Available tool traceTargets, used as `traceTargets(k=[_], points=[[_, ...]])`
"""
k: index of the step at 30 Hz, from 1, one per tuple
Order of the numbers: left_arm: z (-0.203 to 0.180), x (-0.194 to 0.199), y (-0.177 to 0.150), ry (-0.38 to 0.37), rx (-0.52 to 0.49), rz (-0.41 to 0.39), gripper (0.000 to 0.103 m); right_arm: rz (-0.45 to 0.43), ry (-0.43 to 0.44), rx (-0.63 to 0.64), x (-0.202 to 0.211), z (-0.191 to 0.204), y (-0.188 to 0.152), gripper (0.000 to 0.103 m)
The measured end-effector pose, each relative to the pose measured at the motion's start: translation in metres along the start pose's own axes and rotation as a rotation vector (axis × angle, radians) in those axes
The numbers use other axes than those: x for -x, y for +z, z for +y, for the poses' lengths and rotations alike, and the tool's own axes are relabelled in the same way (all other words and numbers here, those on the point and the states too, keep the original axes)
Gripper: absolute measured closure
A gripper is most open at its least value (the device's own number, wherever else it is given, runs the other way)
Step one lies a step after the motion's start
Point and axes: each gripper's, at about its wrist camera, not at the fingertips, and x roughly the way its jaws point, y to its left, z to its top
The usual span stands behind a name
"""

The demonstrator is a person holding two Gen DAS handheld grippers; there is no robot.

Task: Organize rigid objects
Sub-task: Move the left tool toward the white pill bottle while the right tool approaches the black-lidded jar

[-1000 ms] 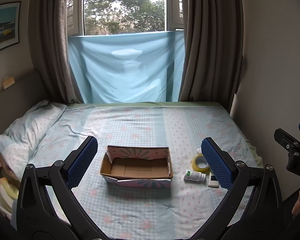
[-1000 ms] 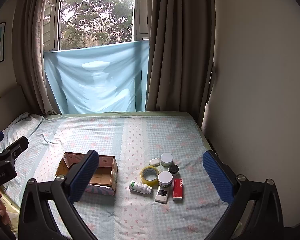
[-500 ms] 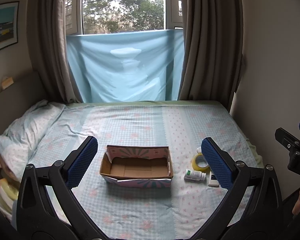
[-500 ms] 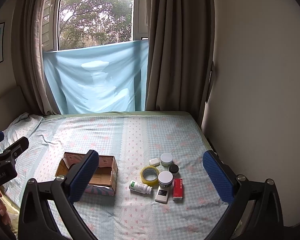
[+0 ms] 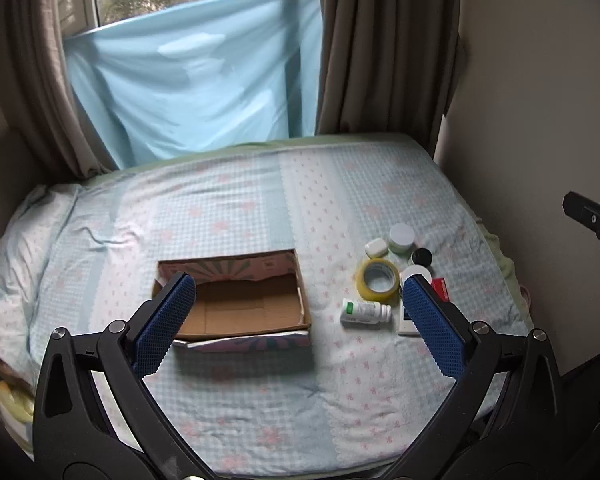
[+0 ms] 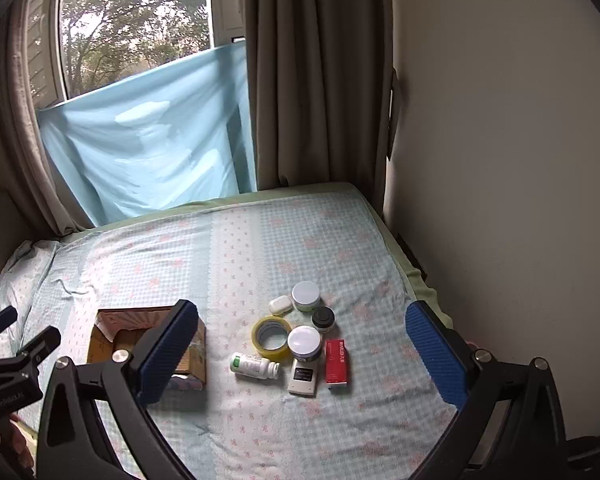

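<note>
**Both grippers wide open over bed, nothing held**

Bed (image 5: 260,208) w/ pale blue checked sheet fills both views; behind it a light blue cloth (image 5: 196,76) hangs across the window betw. brown curtains (image 6: 320,72); pillow (image 5: 16,248) at left edge.

Cardboard box (image 5: 236,300) sits open-topped mid-bed, inside bare, patterned outer walls; in right wrist view the box (image 6: 108,332) is partly behind the left finger.

Left gripper (image 5: 298,312) hovers above near side of bed, blue-padded fingers spread far apart, gripping nothing; box lies betw. them in view. Right gripper (image 6: 300,344) likewise spread wide, empty, framing the small items.

Items cluster on sheet right of box, apart from it; yellow tape roll (image 6: 272,336) lies flat; touching or just beside it: white-lidded jar (image 6: 305,342); further back a green jar w/ white lid (image 6: 306,295), small white case (image 6: 281,305) beside it, black-lidded jar (image 6: 323,318) betw. the two white lids. Nearer cam: white pill bottle (image 6: 255,365) on its side w/ green label, small white device (image 6: 303,378) flat, red carton (image 6: 337,361) flat at right.

Right gripper's tip (image 5: 592,220) shows at right edge of left view; left gripper's tip (image 6: 16,352) at left edge of right view.
</note>
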Motion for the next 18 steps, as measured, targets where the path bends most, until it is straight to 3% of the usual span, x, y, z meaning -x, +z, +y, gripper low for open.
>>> traceTargets(k=[10,18], points=[[-0.086,-0.157,-0.024,-0.027,0.019,0.299,0.0,0.194,-0.007,-0.002,-0.17,-0.075,0.002,0.0],[-0.124,-0.269,-0.052,0.005,-0.049,0.501,0.0,0.341,0.053,0.061,-0.274,-0.087,-0.022,0.0]])
